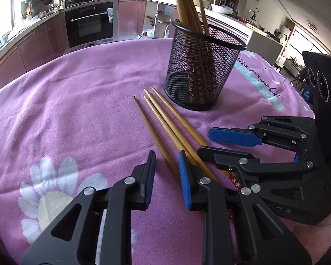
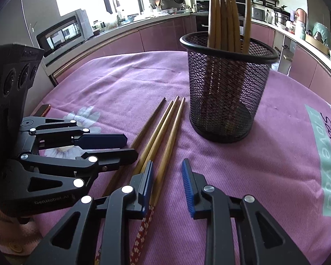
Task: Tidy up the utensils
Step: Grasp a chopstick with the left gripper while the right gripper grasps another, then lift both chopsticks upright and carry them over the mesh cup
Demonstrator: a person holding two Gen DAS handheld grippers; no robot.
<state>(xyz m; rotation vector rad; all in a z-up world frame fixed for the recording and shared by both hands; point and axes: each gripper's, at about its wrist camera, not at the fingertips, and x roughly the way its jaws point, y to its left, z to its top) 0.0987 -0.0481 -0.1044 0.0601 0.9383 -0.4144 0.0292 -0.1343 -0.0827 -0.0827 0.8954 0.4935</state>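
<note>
Several wooden chopsticks [image 1: 165,123] [image 2: 163,128] lie side by side on the pink cloth, tips toward a black mesh cup [image 1: 200,70] [image 2: 227,92]. The cup holds several more chopsticks [image 1: 187,4] [image 2: 222,17] standing upright. My left gripper [image 1: 166,172] [image 2: 132,146] is low over the thick ends, open, with the darkest, leftmost chopstick between its blue pads and a gap showing. My right gripper [image 2: 167,176] [image 1: 205,142] sits beside it, open, straddling the rightmost chopstick. That chopstick's red flowered handle runs under its left finger.
The pink cloth [image 1: 77,110] [image 2: 286,143] with white flowers and printed lettering covers the table. The cup stands just beyond the chopstick tips. A slim copper-coloured object [image 2: 43,110] lies near the left edge. Kitchen counters, an oven [image 1: 90,26] and a microwave [image 2: 61,33] stand behind.
</note>
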